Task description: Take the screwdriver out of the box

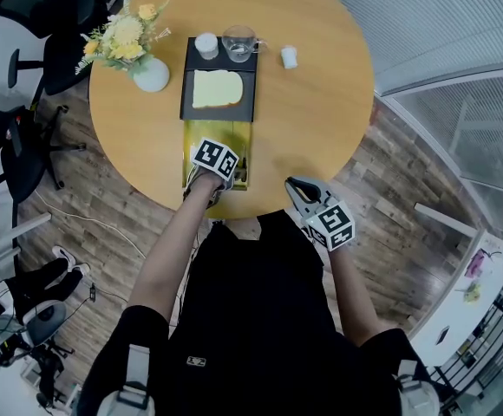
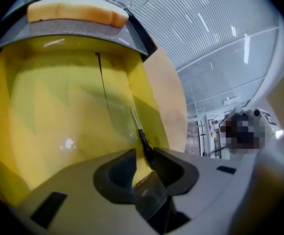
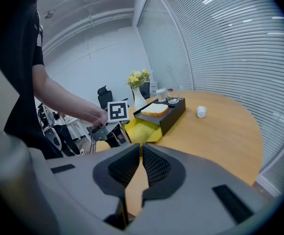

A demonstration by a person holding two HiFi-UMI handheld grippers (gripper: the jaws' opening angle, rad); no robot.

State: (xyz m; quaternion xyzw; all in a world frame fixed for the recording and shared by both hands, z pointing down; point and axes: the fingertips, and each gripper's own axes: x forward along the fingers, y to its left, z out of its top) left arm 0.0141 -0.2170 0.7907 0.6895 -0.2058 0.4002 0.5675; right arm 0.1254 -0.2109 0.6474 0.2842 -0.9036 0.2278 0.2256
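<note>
A round wooden tabletop (image 1: 321, 111) carries a black tray (image 1: 247, 102) with a slice of bread (image 1: 215, 88). Touching the tray's near end is an open yellow box (image 2: 59, 121). The left tool (image 2: 144, 152) reaches down into this box, its jaws partly apart. The right tool (image 3: 141, 148) hovers over the tabletop's near edge, jaws almost together and empty. The screwdriver (image 2: 143, 138) lies in the box along its right wall, its dark handle between the left tool's jaws and seemingly touching only the right pad.
</note>
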